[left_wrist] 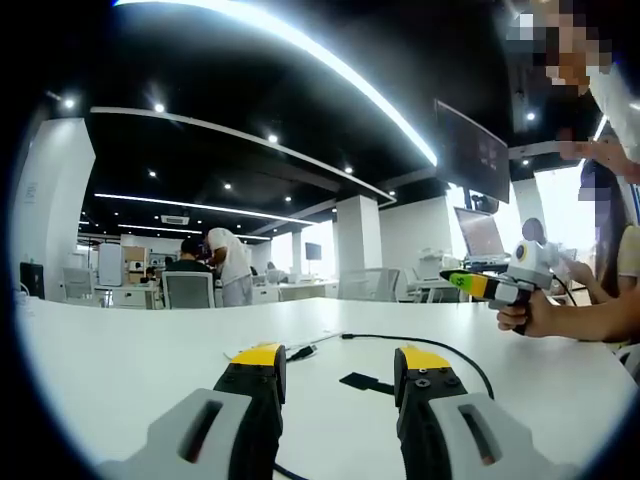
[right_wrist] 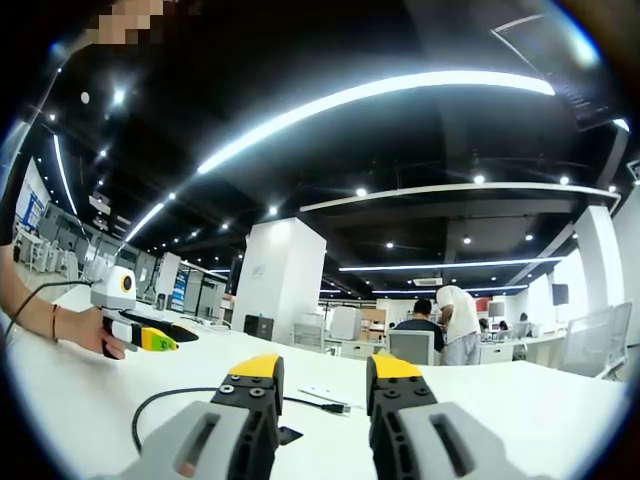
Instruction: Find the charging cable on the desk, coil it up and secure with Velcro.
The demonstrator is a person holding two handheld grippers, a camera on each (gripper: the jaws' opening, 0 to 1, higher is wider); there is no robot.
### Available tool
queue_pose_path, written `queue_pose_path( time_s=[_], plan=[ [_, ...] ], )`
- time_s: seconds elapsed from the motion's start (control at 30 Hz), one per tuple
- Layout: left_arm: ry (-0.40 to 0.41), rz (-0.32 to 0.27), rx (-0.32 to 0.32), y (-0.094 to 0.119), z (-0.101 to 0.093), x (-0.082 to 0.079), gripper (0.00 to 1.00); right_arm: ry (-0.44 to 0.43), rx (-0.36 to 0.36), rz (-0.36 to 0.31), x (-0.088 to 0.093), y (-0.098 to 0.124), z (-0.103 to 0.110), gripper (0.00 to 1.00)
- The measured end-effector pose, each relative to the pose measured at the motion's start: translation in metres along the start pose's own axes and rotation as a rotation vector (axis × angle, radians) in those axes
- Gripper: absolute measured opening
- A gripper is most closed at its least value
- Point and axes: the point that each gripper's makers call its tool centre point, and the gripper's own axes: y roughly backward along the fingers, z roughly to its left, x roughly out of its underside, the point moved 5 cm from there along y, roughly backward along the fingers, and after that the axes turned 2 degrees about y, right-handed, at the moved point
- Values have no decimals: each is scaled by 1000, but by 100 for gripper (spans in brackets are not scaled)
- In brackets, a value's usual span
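Charging cable (left_wrist: 440, 347): thin, black, lying uncoiled on white tabletop (left_wrist: 120, 360), curving in loose arc w/ plug end (left_wrist: 303, 352) resting flat. In right gripper view same cable (right_wrist: 165, 397) is looping across tabletop, connector (right_wrist: 337, 407) pointing away. Velcro strap (left_wrist: 364, 383): small flat black piece, lying inside the arc, not wrapping anything; attachment to cable can't be told.

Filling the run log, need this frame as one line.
stage: pre-grasp | left gripper: open, empty | right gripper: open, empty | cable: loose on desk, uncoiled | Velcro strap: flat on desk, unused
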Motion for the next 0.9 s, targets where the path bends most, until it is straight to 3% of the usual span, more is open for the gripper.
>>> queue_pose_path(
  time_s=[0.9],
  plan=[
    [-2,-1,1,1,-7,0,44,-1,2,2,0,0,0,34]
  ],
)
